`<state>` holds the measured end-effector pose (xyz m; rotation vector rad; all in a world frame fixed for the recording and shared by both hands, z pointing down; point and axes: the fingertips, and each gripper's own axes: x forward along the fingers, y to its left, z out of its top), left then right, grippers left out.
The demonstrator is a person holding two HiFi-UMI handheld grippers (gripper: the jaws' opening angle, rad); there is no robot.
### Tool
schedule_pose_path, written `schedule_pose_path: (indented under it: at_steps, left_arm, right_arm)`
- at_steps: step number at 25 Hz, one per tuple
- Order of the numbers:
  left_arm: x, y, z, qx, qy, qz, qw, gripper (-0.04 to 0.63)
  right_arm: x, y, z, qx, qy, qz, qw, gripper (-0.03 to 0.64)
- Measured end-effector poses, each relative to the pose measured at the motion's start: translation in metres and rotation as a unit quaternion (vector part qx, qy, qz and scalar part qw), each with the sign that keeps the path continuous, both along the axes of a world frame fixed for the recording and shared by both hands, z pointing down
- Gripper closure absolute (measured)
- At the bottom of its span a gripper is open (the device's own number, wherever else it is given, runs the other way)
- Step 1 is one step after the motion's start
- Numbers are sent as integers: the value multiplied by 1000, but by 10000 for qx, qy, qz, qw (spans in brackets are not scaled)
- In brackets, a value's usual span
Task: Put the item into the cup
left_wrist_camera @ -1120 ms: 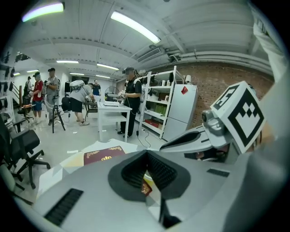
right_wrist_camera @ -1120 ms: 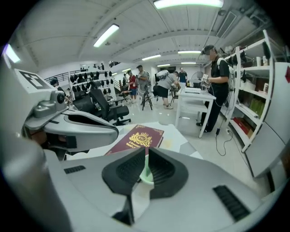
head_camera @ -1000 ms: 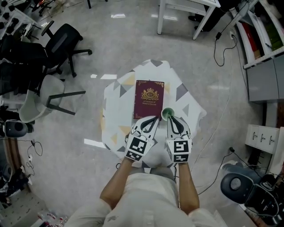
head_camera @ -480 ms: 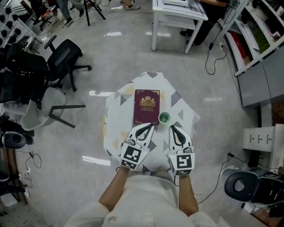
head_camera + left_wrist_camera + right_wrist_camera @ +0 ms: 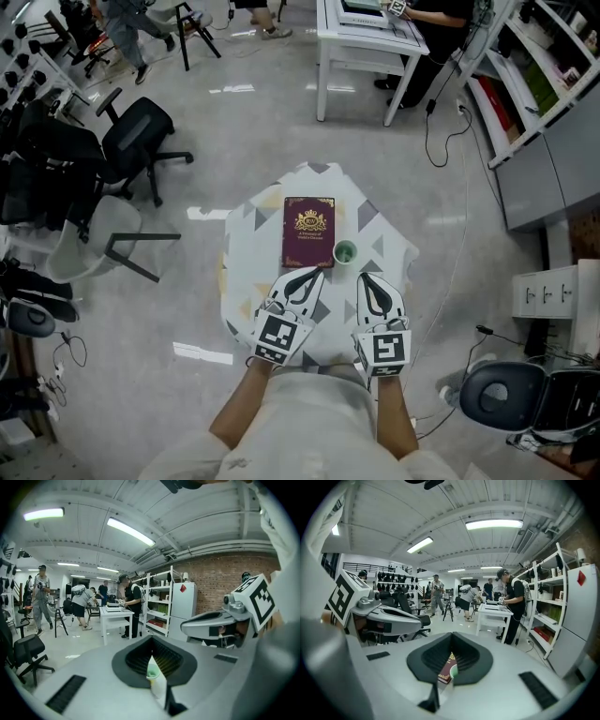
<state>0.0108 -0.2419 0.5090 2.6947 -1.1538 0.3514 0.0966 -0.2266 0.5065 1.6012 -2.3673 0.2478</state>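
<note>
A: State of left hand-held gripper (image 5: 316, 272)?
B: Lower centre of frame, over near edge of surface (image 5: 246, 230). Jaws together, clamped on nothing.
A: And right hand-held gripper (image 5: 367, 277)?
B: Just beside it, lower centre-right. Jaws together too, empty. Checked in both gripper views: pads meeting, only a sliver of scene through the gap.
A: Location of cup (image 5: 345, 251)?
B: Centre of frame, upright, mouth up, so ready for a drop from above. Just right of book (image 5: 308, 232), by its lower right corner. Just ahead of right tips, not touching.
A: And item?
B: Can't tell. Nothing loose on surface besides book and cup. Green inside cup, lining or item, too small to say.
A: Why held like that?
B: Probably a neutral pose: both low, side by side, short of cup, so no knocking it. Closed since nothing to carry.
A: Stage?
B: Either not begun or already done, judging by empty jaws. Leaning done, assuming green means item.
A: Risk?
B: Light cup close to right tips; easy to tip on a careless reach.
</note>
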Motion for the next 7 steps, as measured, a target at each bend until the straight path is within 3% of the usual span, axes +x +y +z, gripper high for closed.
schedule_pose_path:
  at_steps: [7]
  left_arm:
    - [-3,1,-5,62,13,-17,10000,583]
  right_arm:
    - [0,0,-6,4,74,65,10000,611]
